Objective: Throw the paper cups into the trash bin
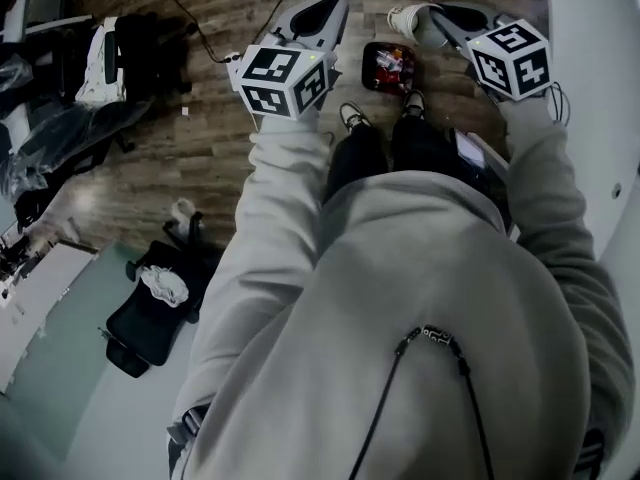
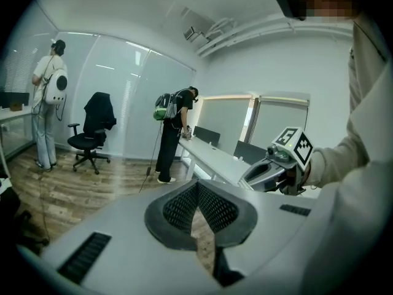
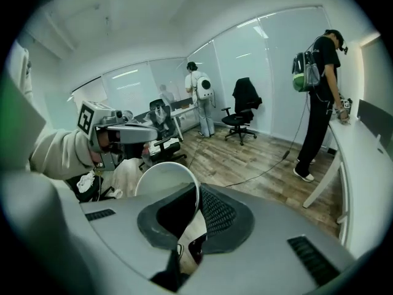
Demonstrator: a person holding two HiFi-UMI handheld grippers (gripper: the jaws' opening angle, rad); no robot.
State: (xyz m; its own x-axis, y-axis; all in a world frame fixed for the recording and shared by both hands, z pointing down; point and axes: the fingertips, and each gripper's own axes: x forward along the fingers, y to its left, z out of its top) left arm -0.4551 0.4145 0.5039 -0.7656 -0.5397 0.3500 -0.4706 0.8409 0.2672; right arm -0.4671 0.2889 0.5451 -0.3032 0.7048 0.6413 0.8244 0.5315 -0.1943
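A white paper cup (image 1: pixel 410 20) hangs above the wooden floor, with my right gripper (image 1: pixel 436 18) shut on its rim. In the right gripper view the cup (image 3: pixel 161 180) shows as a pale round shape left of the jaws, its wall pinched between the pads of the right gripper (image 3: pixel 198 206). A small dark trash bin (image 1: pixel 367 65) with red scraps inside stands on the floor between the two grippers, by the person's shoes. My left gripper (image 1: pixel 326 8) is held out to the bin's left. Its jaws meet with nothing between them in the left gripper view (image 2: pixel 197 192).
A black office chair (image 1: pixel 150 308) with a white cloth on it stands at lower left. A white table edge (image 1: pixel 600 88) runs down the right side. A cable (image 1: pixel 205 33) trails over the floor. Two other people (image 2: pixel 175 134) and a long desk (image 2: pixel 212 158) are farther off.
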